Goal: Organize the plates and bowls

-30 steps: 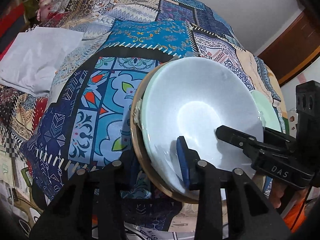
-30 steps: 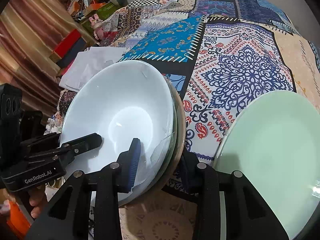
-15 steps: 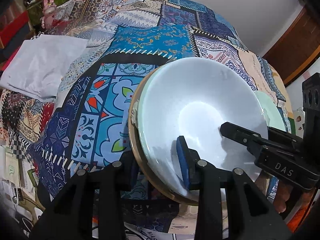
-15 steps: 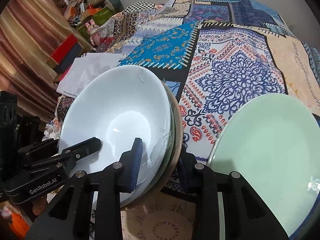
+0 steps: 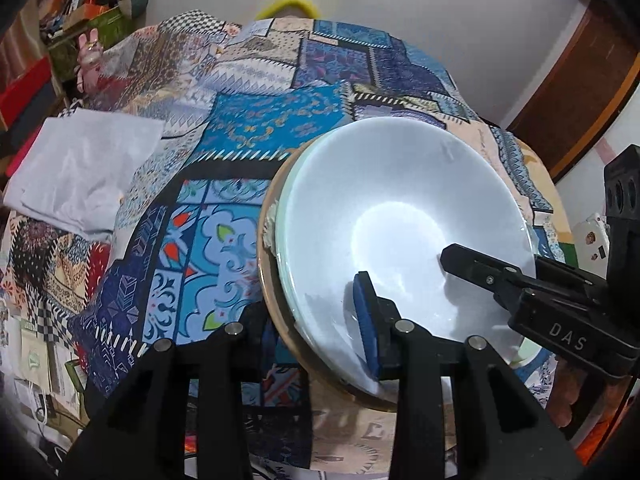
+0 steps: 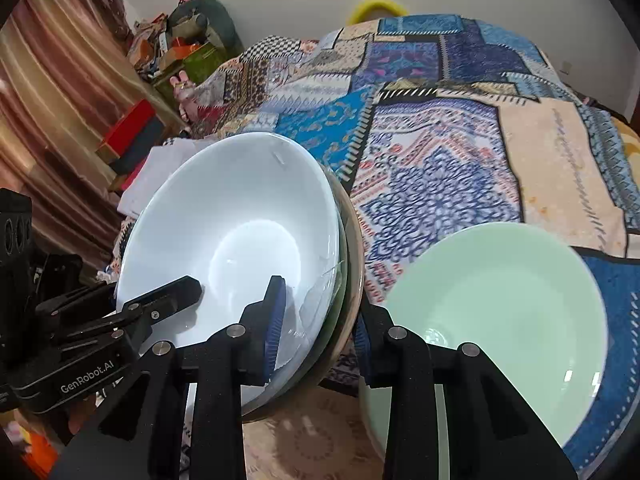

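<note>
A stack of bowls and plates is held up over the patchwork bedspread (image 5: 248, 160): a white bowl (image 5: 400, 216) on top, a thin green plate and a tan wooden plate (image 5: 272, 300) under it. My left gripper (image 5: 316, 320) is shut on the stack's near left rim. My right gripper (image 6: 316, 320) is shut on its near right rim, and shows in the left wrist view (image 5: 520, 292). The white bowl (image 6: 236, 240) fills the left of the right wrist view. A pale green bowl (image 6: 504, 312) sits on the bedspread to the right of the stack.
A folded white cloth (image 5: 84, 168) lies on the bed's left side. Boxes and clutter (image 6: 168, 52) stand beyond the bed at the far left, by a curtain (image 6: 52, 92). A wooden door (image 5: 580, 88) is at the right.
Both grippers have raised the stack and tipped the view upward; more of the far wall and bed shows. The grip on the stack is unchanged.
</note>
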The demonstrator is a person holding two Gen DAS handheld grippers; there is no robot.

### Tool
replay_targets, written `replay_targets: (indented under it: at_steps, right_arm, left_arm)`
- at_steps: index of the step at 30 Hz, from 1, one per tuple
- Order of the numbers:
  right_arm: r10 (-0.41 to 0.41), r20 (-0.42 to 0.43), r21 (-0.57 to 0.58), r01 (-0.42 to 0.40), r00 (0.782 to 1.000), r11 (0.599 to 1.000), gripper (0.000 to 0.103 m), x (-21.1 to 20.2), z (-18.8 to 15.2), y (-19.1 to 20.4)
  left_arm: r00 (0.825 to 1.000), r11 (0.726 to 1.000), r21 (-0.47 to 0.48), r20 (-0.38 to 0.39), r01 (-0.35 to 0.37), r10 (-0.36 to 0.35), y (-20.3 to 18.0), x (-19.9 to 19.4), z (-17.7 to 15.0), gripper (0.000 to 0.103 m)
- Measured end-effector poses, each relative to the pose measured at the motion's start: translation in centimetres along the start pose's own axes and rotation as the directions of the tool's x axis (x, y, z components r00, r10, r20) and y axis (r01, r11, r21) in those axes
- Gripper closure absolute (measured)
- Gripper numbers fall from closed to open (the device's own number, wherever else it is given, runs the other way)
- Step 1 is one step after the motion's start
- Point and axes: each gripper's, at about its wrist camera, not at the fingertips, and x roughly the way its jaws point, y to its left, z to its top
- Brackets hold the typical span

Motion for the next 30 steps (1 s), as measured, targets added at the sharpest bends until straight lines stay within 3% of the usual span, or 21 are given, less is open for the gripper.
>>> replay_targets:
  at_steps: [12,30]
  right_arm:
    - [-0.045,0.064,0.054,0.041,0.997,0.998,0.075,-4.2,0.0,-3.4]
    - [-0.121,0.097,0.143,0.106,0.988,0.984,0.075,-8.1,-1.9,-8.8]
  left_arm:
    - [0.998,0.997,0.066,0.035,0.044,-0.046,-5.1,-0.9,1.3,0.068]
    - [0.992,0.982,0.137,-0.004,0.128,-0.128,-12.5,1.1,1.5,0.068]
